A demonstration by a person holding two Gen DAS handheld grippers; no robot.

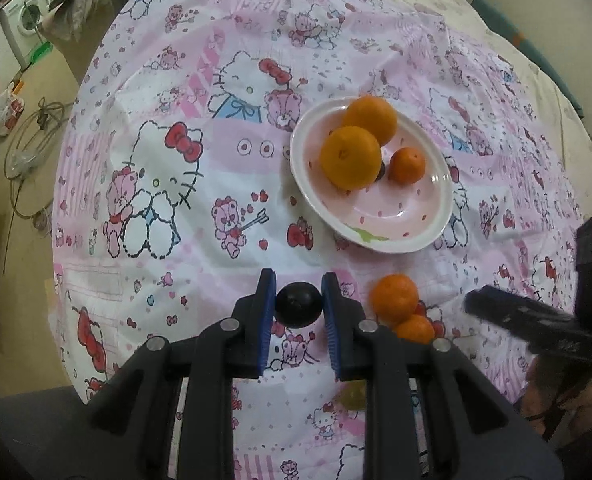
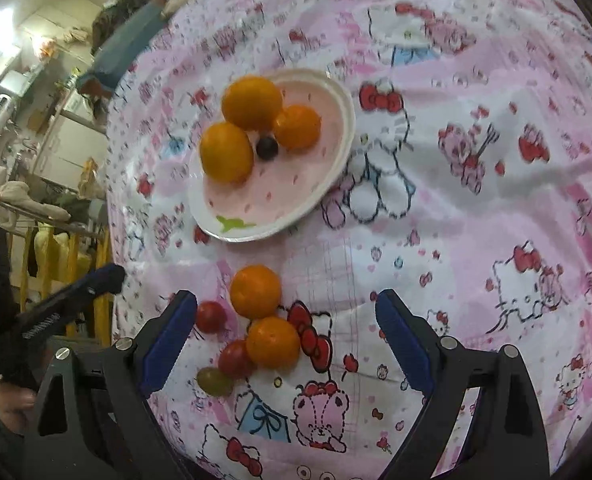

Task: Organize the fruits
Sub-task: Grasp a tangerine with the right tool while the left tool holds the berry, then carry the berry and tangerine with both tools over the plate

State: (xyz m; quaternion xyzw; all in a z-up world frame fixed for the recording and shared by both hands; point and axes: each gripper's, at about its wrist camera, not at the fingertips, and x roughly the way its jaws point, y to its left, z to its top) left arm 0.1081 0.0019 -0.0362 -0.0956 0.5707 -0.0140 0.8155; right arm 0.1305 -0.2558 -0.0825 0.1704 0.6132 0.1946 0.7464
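Note:
A pink plate [image 1: 391,220] holds two large oranges [image 1: 351,158], a small mandarin [image 1: 407,165] and a dark grape partly hidden behind them. My left gripper [image 1: 299,304] is shut on a dark grape [image 1: 298,305], held above the cloth near the plate's front. Two mandarins [image 1: 394,295] lie on the cloth to its right. In the right wrist view the plate [image 2: 327,184] sits ahead with the same fruit and the dark grape [image 2: 266,147]. My right gripper [image 2: 286,320] is open above two mandarins [image 2: 256,290], two cherry tomatoes [image 2: 211,317] and a green grape [image 2: 214,381].
The round table is covered by a pink Hello Kitty cloth [image 1: 168,184]. The right gripper's body [image 1: 535,320] shows at the right of the left wrist view. A washing machine [image 1: 26,16] and floor clutter lie beyond the table's left edge.

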